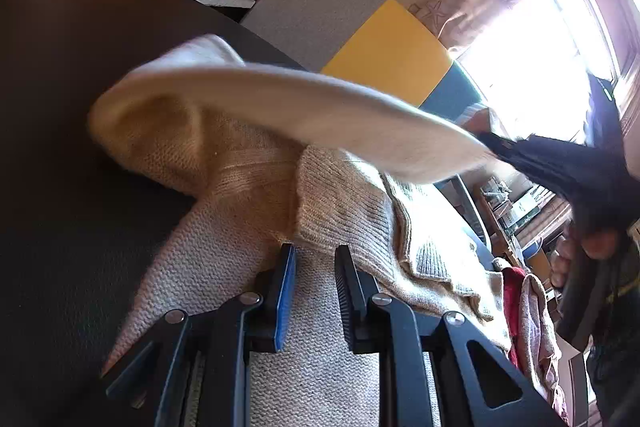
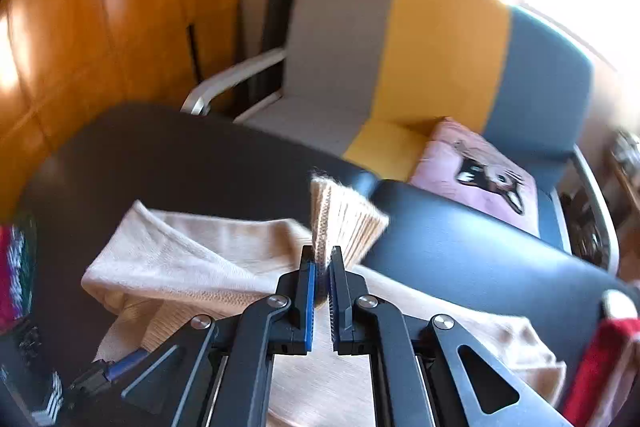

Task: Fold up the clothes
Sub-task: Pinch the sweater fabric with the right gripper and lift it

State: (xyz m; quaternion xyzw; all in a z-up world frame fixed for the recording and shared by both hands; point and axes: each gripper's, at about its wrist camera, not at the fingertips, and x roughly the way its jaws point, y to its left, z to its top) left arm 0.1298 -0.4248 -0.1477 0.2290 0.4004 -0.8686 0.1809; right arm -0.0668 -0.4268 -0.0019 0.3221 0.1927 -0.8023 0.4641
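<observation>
A cream knit sweater (image 1: 248,163) lies on the black table (image 1: 60,107). My left gripper (image 1: 314,251) sits low over its body, jaws narrowly apart with knit fabric filling the gap and creases converging at the tips. One sleeve (image 1: 320,107) is stretched in the air across the sweater, blurred. My right gripper (image 1: 490,143) holds its far end. In the right wrist view the right gripper (image 2: 324,259) is shut on the ribbed cuff (image 2: 344,215), which sticks up beyond the fingertips. The sweater (image 2: 180,259) spreads below, with my left gripper (image 2: 116,367) at its near left edge.
A grey, yellow and blue armchair (image 2: 440,47) with a pink cushion (image 2: 472,167) stands just behind the table (image 2: 160,155). Wooden cupboards (image 2: 100,27) are at the left, a bright window (image 1: 540,67) at the right. Red cloth (image 2: 600,359) hangs near right. A person's hand (image 1: 600,243) holds the right gripper.
</observation>
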